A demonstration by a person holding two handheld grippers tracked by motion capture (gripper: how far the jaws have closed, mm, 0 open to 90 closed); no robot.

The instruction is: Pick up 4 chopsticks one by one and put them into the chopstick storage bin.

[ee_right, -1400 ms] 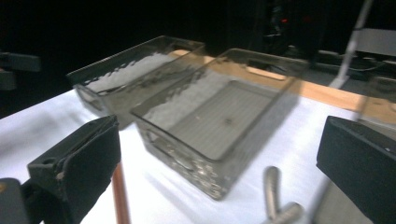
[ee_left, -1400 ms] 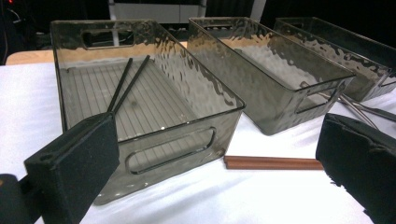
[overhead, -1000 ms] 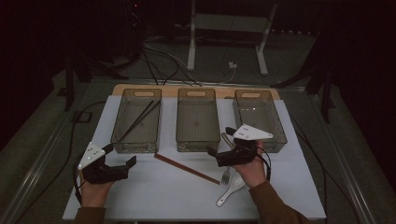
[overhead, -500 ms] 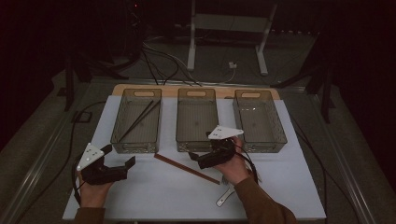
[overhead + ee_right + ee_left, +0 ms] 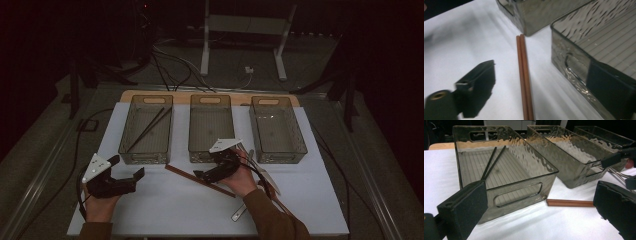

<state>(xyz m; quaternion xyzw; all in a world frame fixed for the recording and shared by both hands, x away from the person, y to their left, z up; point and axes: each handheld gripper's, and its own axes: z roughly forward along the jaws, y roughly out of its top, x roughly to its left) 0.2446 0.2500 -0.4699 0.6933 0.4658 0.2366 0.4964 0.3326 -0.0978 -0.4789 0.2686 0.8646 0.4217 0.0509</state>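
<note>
A pair of brown chopsticks (image 5: 180, 172) lies slanted on the white table in front of the middle bin (image 5: 210, 127). My right gripper (image 5: 202, 175) is low over them. In the right gripper view its jaws straddle the brown chopsticks (image 5: 522, 62). The right gripper (image 5: 540, 81) has just been closing, but its pads stand apart from the sticks. My left gripper (image 5: 127, 167) rests open at the near left with nothing between its jaws. In the left gripper view it (image 5: 541, 210) faces the left bin (image 5: 506, 183), which holds two black chopsticks (image 5: 492, 161); the brown chopsticks' end (image 5: 570, 203) shows there.
Three clear bins stand in a row: the left bin (image 5: 145, 157) with black chopsticks (image 5: 150, 127), then the middle bin, then the right bin (image 5: 277, 127). A silver knife (image 5: 267, 177) and another metal utensil (image 5: 239, 215) lie by my right forearm. Cables trail off the table.
My right hand has moved left and down from the right of the middle bin's front to the brown chopsticks. The left hand has stayed put.
</note>
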